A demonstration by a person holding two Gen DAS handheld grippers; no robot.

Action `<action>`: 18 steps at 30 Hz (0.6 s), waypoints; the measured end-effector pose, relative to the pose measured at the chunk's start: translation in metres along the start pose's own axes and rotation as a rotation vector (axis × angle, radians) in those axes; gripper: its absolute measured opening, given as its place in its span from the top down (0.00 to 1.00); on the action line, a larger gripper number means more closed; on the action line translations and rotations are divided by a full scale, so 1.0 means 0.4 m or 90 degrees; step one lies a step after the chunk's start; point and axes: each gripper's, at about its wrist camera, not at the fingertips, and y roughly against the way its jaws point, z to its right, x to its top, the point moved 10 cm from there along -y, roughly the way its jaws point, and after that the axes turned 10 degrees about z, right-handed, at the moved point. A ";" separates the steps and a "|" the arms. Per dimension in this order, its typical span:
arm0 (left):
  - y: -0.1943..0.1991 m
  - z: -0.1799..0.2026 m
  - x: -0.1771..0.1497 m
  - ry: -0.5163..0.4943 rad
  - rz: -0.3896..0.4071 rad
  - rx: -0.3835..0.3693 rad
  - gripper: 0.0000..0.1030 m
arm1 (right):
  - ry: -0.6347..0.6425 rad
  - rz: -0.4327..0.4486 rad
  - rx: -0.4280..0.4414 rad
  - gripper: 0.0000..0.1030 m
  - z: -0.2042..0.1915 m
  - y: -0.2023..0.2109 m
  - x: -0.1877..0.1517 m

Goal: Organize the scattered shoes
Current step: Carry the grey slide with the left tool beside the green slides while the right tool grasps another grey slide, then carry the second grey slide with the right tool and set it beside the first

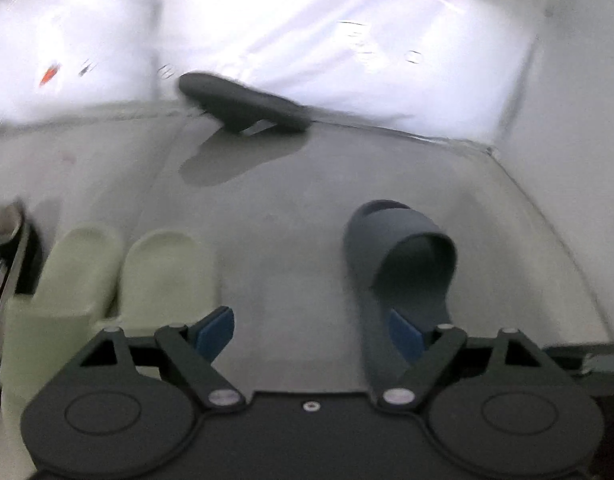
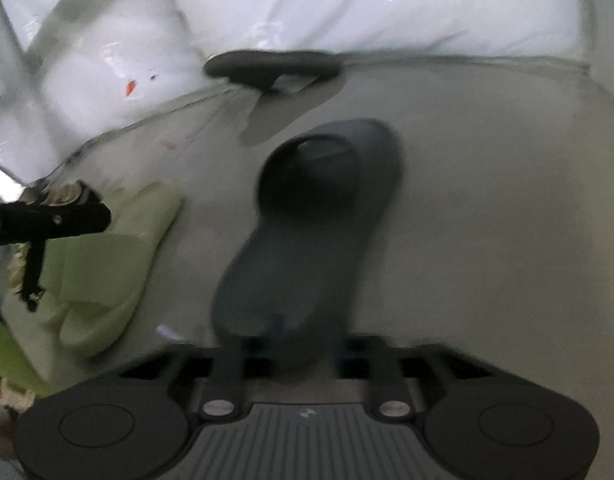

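Slides lie on the floor point(image 1: 275, 216) — a grey slide point(image 2: 307, 232) clamped at its heel in the right hand-held gripper point(image 2: 303, 344); left hand-held gripper point(image 1: 307, 332) spread wide, empty. Green pair point(image 1: 119, 280) at 9 o'clock, dark slide point(image 1: 243, 104) tipped at 12.

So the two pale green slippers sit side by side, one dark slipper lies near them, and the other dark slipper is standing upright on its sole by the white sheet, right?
Not quite. The far dark slipper is flipped over, its strap underneath, as the left wrist view shows. The pale green slippers do sit side by side, with the near dark slipper nearby.
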 end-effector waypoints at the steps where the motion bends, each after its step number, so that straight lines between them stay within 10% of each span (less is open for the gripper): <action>1: 0.007 -0.019 0.003 0.013 -0.003 0.003 0.18 | 0.002 -0.007 0.010 0.92 -0.013 -0.009 0.000; 13: -0.058 -0.116 0.105 0.013 0.039 -0.024 0.18 | 0.088 -0.070 0.106 0.88 -0.219 -0.137 0.045; 18: -0.083 -0.130 0.180 -0.004 0.089 -0.060 0.15 | 0.158 0.046 0.065 0.14 -0.173 -0.092 0.210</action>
